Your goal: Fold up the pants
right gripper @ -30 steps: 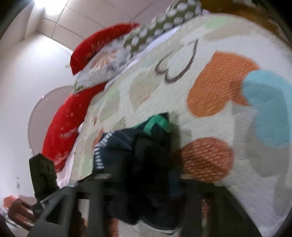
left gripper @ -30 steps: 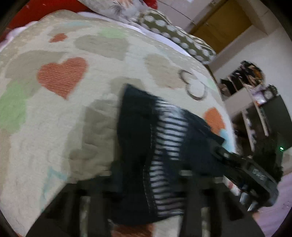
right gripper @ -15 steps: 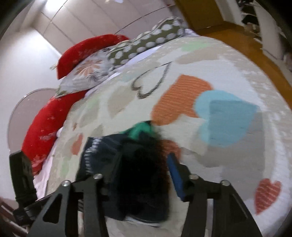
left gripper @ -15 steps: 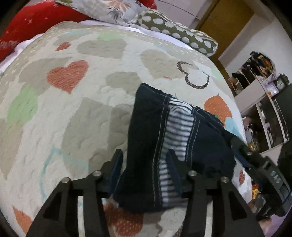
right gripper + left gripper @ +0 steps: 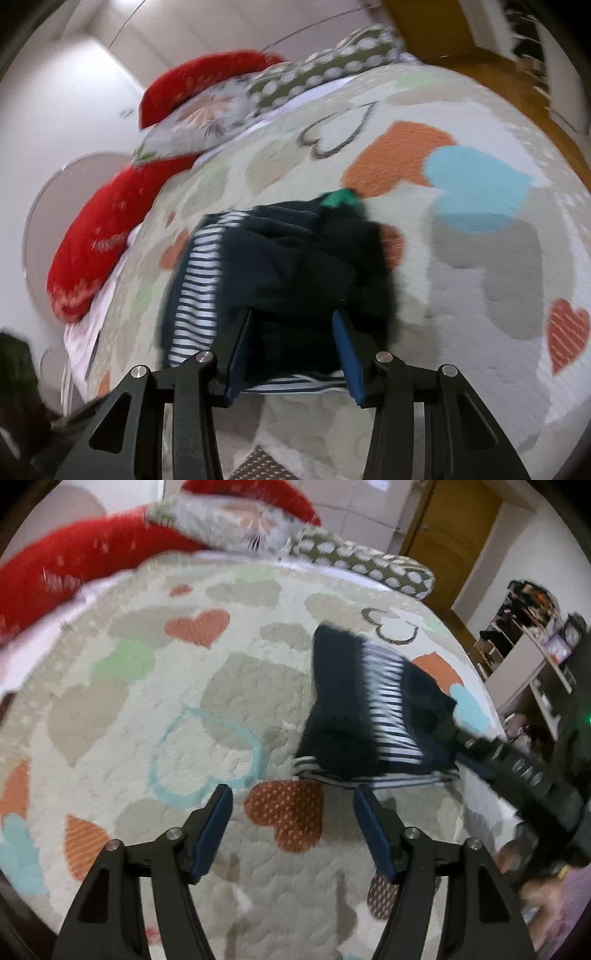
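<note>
The pants (image 5: 369, 709) are dark navy with a white-striped panel, folded into a compact stack on the heart-patterned blanket (image 5: 147, 709). In the left wrist view my left gripper (image 5: 293, 805) is open and empty, a little short of the stack's near edge. The right gripper's black body (image 5: 517, 768) shows at the stack's right side. In the right wrist view the pants (image 5: 295, 266) lie straight ahead, with a green tag at the far end. My right gripper (image 5: 291, 332) is open, its blue pads on either side of the stack's near edge.
Red (image 5: 74, 572), floral and dotted (image 5: 362, 568) pillows lie at the bed's far end. A wooden door (image 5: 450, 542) and cluttered shelves (image 5: 532, 653) stand to the right. The bed's edge drops off at the right, with wooden floor (image 5: 517, 92) beyond.
Both grippers have opened and let go of the pants. The left gripper has drawn back and to the left, off the stack. The folded stack now rests on the blanket.
</note>
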The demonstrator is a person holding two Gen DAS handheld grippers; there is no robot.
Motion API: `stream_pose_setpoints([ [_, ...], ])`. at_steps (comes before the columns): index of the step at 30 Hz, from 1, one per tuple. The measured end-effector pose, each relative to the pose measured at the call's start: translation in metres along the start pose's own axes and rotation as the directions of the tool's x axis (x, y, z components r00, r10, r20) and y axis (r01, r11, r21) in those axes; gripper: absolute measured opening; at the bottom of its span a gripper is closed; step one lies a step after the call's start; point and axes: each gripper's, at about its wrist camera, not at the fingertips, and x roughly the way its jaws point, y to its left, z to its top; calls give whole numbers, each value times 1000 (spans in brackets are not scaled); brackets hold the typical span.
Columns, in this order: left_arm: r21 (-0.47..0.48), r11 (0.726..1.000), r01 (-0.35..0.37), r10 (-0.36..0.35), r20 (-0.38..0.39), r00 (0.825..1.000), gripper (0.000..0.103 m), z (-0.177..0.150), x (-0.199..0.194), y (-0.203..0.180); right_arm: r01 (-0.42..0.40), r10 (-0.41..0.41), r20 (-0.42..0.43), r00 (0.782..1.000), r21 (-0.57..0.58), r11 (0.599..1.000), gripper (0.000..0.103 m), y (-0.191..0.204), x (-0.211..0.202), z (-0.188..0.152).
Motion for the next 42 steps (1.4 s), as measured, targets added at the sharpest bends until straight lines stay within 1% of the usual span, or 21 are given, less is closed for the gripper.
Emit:
stream_pose_setpoints([
  [1,18,1000,-20,20,29,999,77,-4,-7,-3,0,-1,30,1000,7,1000,51,0,-13,-2],
  [2,33,998,-46,43,68,997,77,-8,-16,-5,2,-2,45,999,2,1000,51,2,-21,-4],
  [3,42,997,-66,61,102,993,77,-11,-23,-8,16,-15,79,997,-15,1000,53,5,-36,-8],
  [4,51,995,-87,79,136,988,78,-14,-31,-11,30,-28,102,994,-25,999,55,7,-43,-12],
  [6,62,991,-116,101,210,973,82,-21,-51,-16,78,-71,159,985,-41,996,62,12,-66,-24],
  [7,62,990,-123,105,236,966,87,-23,-58,-18,98,-90,174,981,-39,994,63,12,-75,-31],
  [8,60,989,-133,111,279,954,91,-27,-71,-19,113,-104,188,977,-37,993,63,12,-84,-38],
  [9,56,988,-141,116,318,941,94,-29,-82,-20,116,-105,203,973,-42,992,63,12,-92,-47],
  [11,48,986,-159,127,404,906,103,-34,-105,-22,144,-127,226,966,-63,988,63,16,-105,-60],
  [14,48,989,-142,101,485,868,103,-40,-133,-26,200,-168,257,952,-104,974,66,24,-120,-77],
  [15,55,991,-121,79,487,870,103,-40,-137,-27,209,-174,260,950,-114,971,67,27,-122,-80],
  [16,70,994,-89,46,470,881,103,-40,-139,-29,211,-174,261,949,-121,970,67,27,-127,-85],
  [17,85,995,-60,17,436,900,103,-40,-138,-30,215,-175,261,949,-133,968,68,29,-126,-87],
  [20,102,994,-27,-9,330,944,103,-42,-126,-34,238,-191,259,947,-162,958,69,36,-128,-96],
  [21,101,994,-28,-5,308,951,103,-43,-122,-35,246,-196,264,944,-171,954,70,37,-130,-99],
  [22,98,994,-48,17,289,957,103,-44,-118,-37,260,-204,275,939,-182,948,71,39,-132,-102],
  [24,100,993,-62,33,268,963,103,-48,-112,-39,285,-220,293,930,-202,937,77,42,-135,-108],
  [27,98,993,-68,43,243,969,103,-51,-107,-41,314,-237,305,922,-233,920,77,45,-136,-114],
  [32,102,993,-59,34,229,973,103,-54,-103,-44,301,-233,289,928,-220,928,78,39,-134,-117],
  [38,98,994,-45,27,185,982,103,-56,-94,-44,305,-240,278,930,-221,926,78,37,-131,-122],
  [42,106,992,-73,54,173,983,103,-59,-90,-45,299,-236,262,936,-231,926,78,40,-126,-126],
])
